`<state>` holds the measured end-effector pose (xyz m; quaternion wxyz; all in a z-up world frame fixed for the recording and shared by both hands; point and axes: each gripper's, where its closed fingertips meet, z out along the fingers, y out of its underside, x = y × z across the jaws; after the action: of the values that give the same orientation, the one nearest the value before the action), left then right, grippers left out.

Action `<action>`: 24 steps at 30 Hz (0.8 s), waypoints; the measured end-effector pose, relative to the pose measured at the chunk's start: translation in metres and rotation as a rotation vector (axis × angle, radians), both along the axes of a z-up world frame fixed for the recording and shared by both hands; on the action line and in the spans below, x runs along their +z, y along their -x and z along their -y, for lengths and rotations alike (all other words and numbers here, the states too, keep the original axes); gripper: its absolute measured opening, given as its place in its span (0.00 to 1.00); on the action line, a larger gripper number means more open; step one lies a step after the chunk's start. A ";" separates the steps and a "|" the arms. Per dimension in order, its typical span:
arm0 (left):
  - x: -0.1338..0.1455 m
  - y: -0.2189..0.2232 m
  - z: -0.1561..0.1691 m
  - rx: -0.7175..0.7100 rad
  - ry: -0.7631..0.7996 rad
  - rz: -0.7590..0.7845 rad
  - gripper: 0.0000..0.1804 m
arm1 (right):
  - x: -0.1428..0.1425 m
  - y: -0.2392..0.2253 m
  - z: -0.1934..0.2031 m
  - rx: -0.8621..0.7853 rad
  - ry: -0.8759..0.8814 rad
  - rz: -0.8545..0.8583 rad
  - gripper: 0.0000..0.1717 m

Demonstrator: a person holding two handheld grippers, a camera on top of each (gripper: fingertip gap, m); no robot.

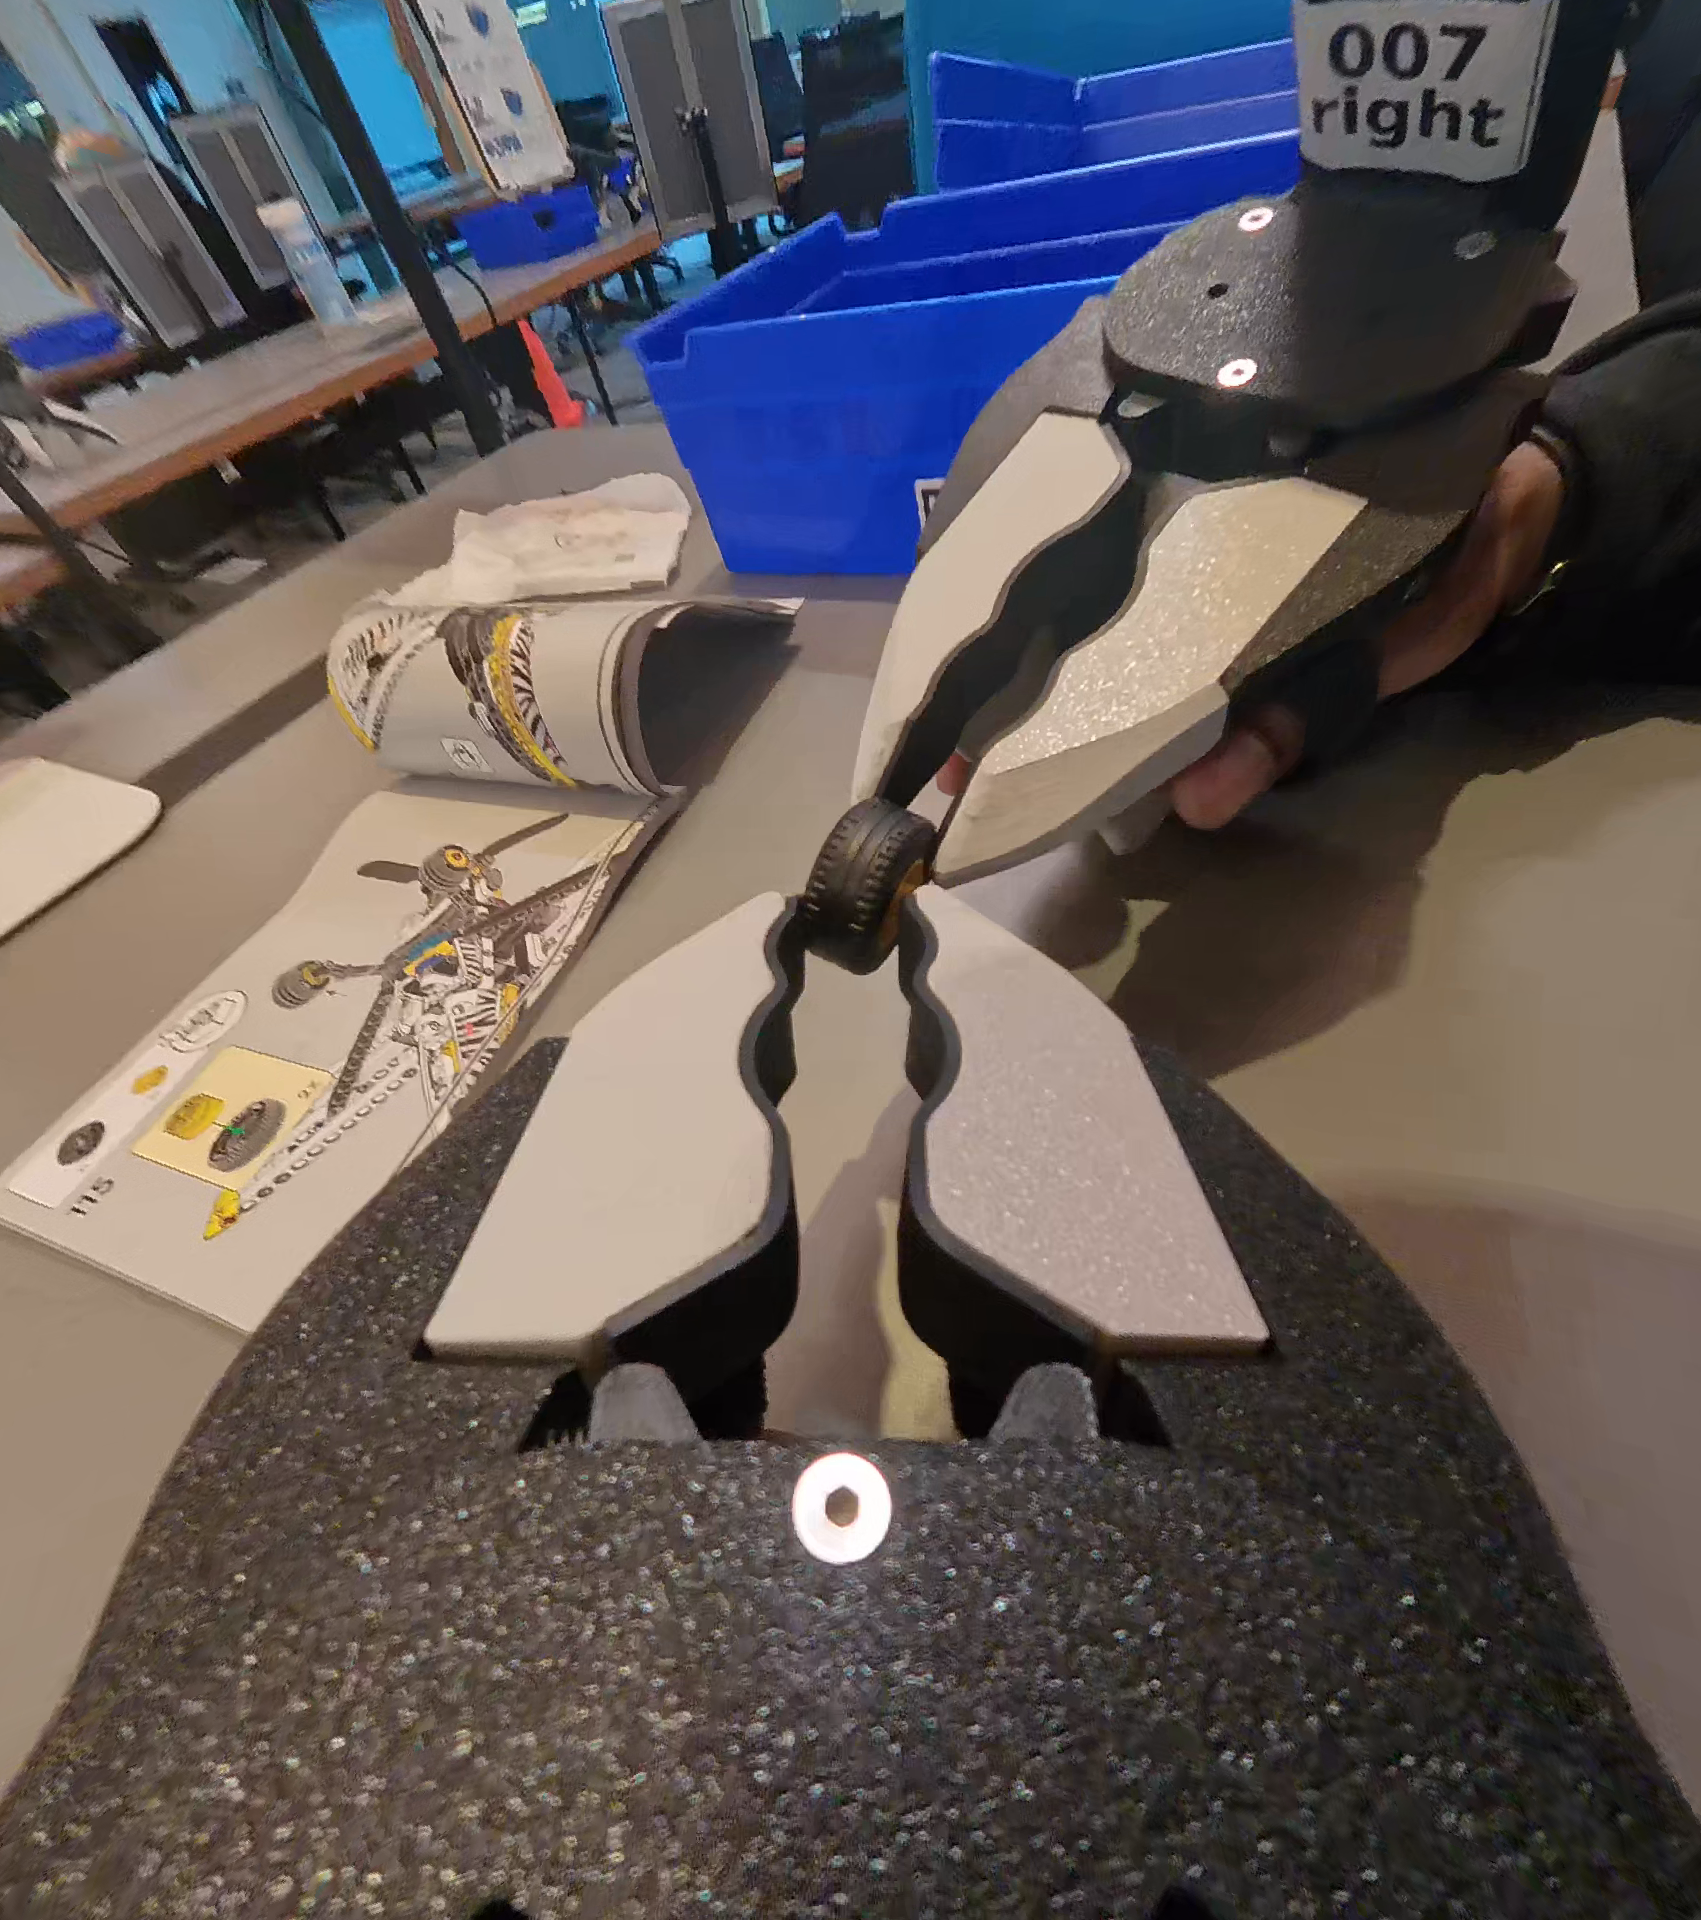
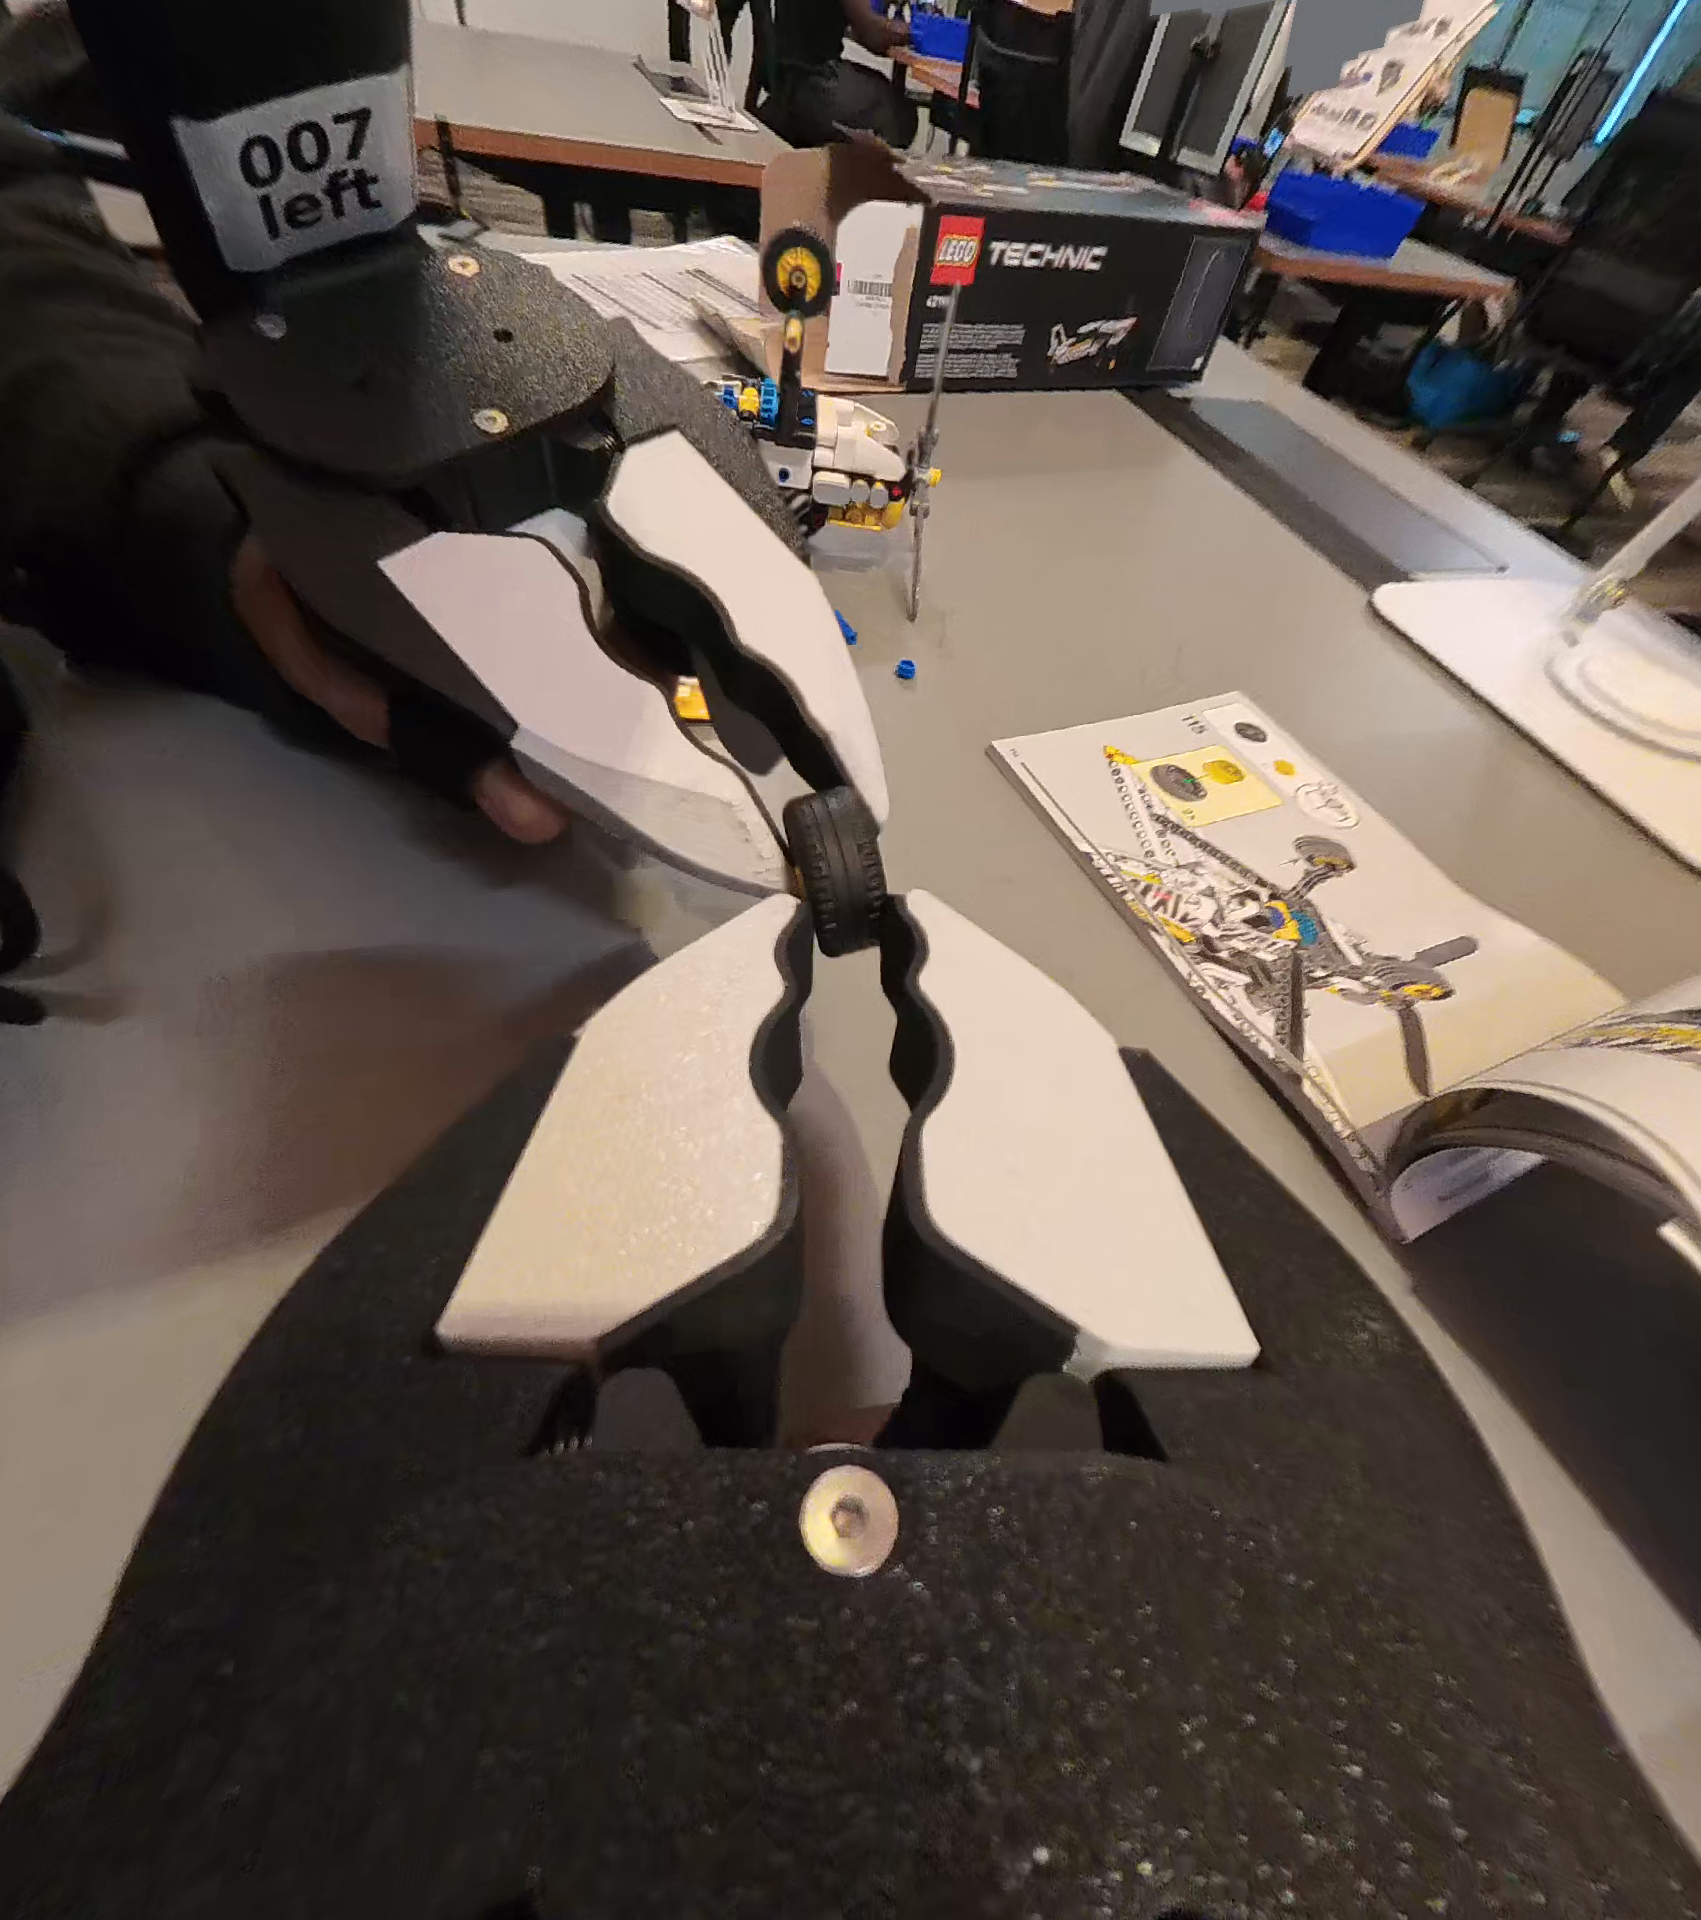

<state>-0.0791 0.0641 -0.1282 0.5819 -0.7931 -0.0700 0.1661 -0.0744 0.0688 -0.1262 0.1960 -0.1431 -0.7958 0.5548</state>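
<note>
The small wheel has a matt black rubber tyre with ribbed tread and a yellow plastic hub. Around it, both grippers' fingers are smooth matt grey, their bodies rough speckled black. Left of the wheel lies a glossy paper booklet on the smooth matt grey table; behind it, a shiny blue plastic bin.

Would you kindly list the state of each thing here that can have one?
Wheel: black tyre on a yellow hub, gripped from both sides, off the table.
Left gripper: shut on the wheel.
Right gripper: shut on the wheel.
Booklet: open, pages curled back.
Box: flap open.
Bin: upright.
</note>
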 end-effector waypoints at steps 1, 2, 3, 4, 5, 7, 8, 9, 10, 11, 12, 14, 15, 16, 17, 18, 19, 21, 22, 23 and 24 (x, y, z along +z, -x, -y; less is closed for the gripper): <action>0.001 -0.001 0.000 0.002 -0.002 -0.018 0.10 | 0.001 -0.001 0.000 -0.004 -0.012 -0.028 0.07; 0.001 -0.001 0.000 0.004 -0.004 -0.039 0.10 | 0.002 -0.002 0.000 -0.008 -0.021 -0.054 0.07; 0.002 -0.002 0.000 0.004 -0.007 -0.058 0.10 | 0.003 -0.003 0.000 -0.012 -0.030 -0.078 0.07; 0.003 -0.003 0.000 0.005 -0.006 -0.075 0.10 | 0.003 -0.003 0.000 -0.018 -0.039 -0.099 0.07; 0.002 -0.003 0.000 0.006 -0.002 -0.086 0.10 | 0.003 -0.004 0.000 -0.023 -0.048 -0.114 0.07; 0.002 -0.004 0.000 0.004 -0.002 -0.097 0.10 | 0.003 -0.005 -0.001 -0.025 -0.052 -0.127 0.07; 0.002 -0.004 0.000 0.004 -0.002 -0.103 0.10 | 0.003 -0.005 -0.001 -0.026 -0.054 -0.133 0.07; 0.003 -0.005 0.000 0.003 -0.003 -0.105 0.10 | 0.003 -0.006 -0.001 -0.028 -0.057 -0.141 0.07; 0.003 -0.005 0.000 0.001 -0.004 -0.108 0.10 | 0.003 -0.006 0.000 -0.030 -0.058 -0.146 0.07; 0.003 -0.005 0.000 0.000 -0.004 -0.112 0.10 | 0.003 -0.007 0.000 -0.032 -0.060 -0.151 0.07; 0.003 -0.006 0.000 -0.002 -0.002 -0.113 0.10 | 0.002 -0.007 0.000 -0.031 -0.064 -0.157 0.07; 0.003 -0.007 0.000 -0.013 -0.008 -0.114 0.10 | 0.003 -0.009 0.000 -0.023 -0.060 -0.157 0.07; 0.003 -0.007 0.000 -0.014 -0.005 -0.113 0.10 | 0.002 -0.009 0.000 -0.022 -0.061 -0.157 0.07; 0.003 -0.007 0.000 -0.015 -0.004 -0.111 0.10 | 0.002 -0.009 0.000 -0.025 -0.066 -0.163 0.07; 0.003 -0.007 0.000 -0.018 -0.007 -0.107 0.10 | 0.002 -0.009 0.000 -0.027 -0.073 -0.177 0.07; 0.003 -0.008 0.000 -0.020 -0.008 -0.106 0.10 | 0.002 -0.010 0.000 -0.027 -0.080 -0.187 0.07; 0.003 -0.008 0.000 -0.023 -0.008 -0.100 0.10 | 0.002 -0.010 0.000 -0.027 -0.087 -0.198 0.07; 0.003 -0.008 0.000 -0.028 -0.008 -0.096 0.10 | 0.003 -0.011 0.000 -0.026 -0.099 -0.220 0.07; 0.002 -0.008 0.000 -0.029 -0.005 -0.094 0.10 | 0.002 -0.011 0.000 -0.026 -0.109 -0.231 0.07; 0.002 -0.009 -0.001 -0.032 -0.004 -0.093 0.10 | 0.002 -0.012 0.000 -0.028 -0.116 -0.243 0.07; 0.002 -0.009 -0.001 -0.034 -0.002 -0.092 0.10 | 0.002 -0.012 0.000 -0.028 -0.124 -0.252 0.07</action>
<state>-0.0703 0.0647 -0.1264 0.5882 -0.7849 -0.0298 0.1924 -0.0625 0.0687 -0.1240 0.3108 -0.0710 -0.7955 0.5152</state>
